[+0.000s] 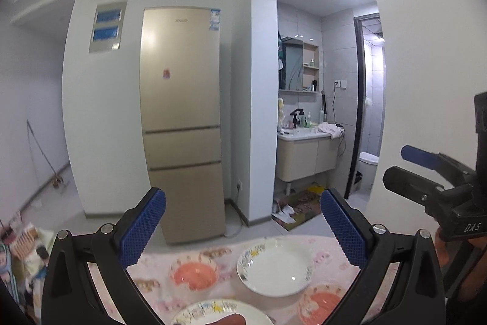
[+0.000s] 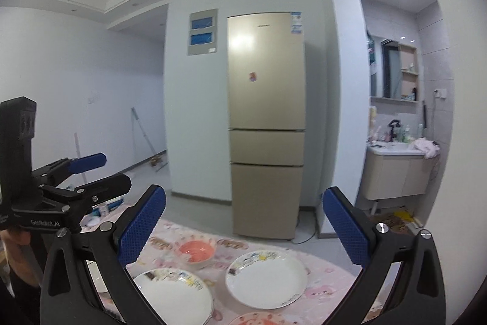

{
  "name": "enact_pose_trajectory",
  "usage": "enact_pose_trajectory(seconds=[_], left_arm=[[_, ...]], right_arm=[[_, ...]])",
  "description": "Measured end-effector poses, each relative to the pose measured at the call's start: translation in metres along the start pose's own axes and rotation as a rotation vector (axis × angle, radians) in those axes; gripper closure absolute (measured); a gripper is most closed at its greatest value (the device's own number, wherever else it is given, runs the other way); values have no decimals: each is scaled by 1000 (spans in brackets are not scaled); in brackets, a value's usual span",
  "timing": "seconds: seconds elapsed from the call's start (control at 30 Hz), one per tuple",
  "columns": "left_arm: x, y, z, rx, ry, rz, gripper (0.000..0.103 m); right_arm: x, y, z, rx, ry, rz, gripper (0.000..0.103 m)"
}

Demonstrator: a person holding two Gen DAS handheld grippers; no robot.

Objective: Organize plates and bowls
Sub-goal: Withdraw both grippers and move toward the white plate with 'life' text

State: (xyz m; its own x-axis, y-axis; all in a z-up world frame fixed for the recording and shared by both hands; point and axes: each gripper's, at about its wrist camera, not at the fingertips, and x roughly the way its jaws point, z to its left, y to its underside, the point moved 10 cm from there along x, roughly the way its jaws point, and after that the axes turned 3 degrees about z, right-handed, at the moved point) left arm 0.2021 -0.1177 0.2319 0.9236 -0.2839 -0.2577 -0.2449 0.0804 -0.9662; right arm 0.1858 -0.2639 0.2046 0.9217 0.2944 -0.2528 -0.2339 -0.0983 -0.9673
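**user1:** Kitchen corner is looking like this right now — gold fridge [image 2: 265, 124] standing against the white wall, bathroom sink cabinet [image 2: 395, 172] showing through the arch on the right. Pink cartoon tablecloth [image 2: 322, 267] is covering the table down in front.

**user2:** And the dishes?

**user1:** All sitting on the cloth. Right wrist view is showing a white plate [image 2: 266, 279] with a patterned rim near the middle, a second white plate [image 2: 173, 299] just left of it and closer to the camera, and a pink bowl [image 2: 196, 252] behind them toward the fridge. Another pink bowl [image 2: 258, 320] is peeking in at the bottom edge. Everything's lying apart, nothing stacked. Left wrist view has the same spread from the other side — plate in the middle, a bowl on either side.

**user2:** Grippers doing anything?

**user1:** Nope, both are hovering above the table. Right gripper [image 2: 243, 227] is sitting with its blue fingers spread wide, nothing between them. Left gripper [image 1: 243, 227] is the same, fingers wide apart and empty. Each one is poking into the edge of the other's camera.
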Motion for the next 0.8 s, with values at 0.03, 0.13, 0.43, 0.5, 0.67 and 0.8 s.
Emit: enact_pose_trajectory(seconds=[0.03,0.13,0.43,0.5,0.67,0.8], left_arm=[[6,-1,-5,10,8,1,0],[24,4,-13,8,49,22,0],[97,67,-6,22,34,152,0],[113,84,-7,19,45,193,0],[151,113,-8,-46,73,280,0],[182,144,-8,-92,100,381,0]], right_arm=[[3,-1,-3,4,7,-2,0],[11,4,-12,3,16,4,0],[52,49,-36,26,1,84,0],[66,61,-45,46,19,130,0],[85,82,-70,141,18,176,0],[105,103,-83,215,5,229,0]])
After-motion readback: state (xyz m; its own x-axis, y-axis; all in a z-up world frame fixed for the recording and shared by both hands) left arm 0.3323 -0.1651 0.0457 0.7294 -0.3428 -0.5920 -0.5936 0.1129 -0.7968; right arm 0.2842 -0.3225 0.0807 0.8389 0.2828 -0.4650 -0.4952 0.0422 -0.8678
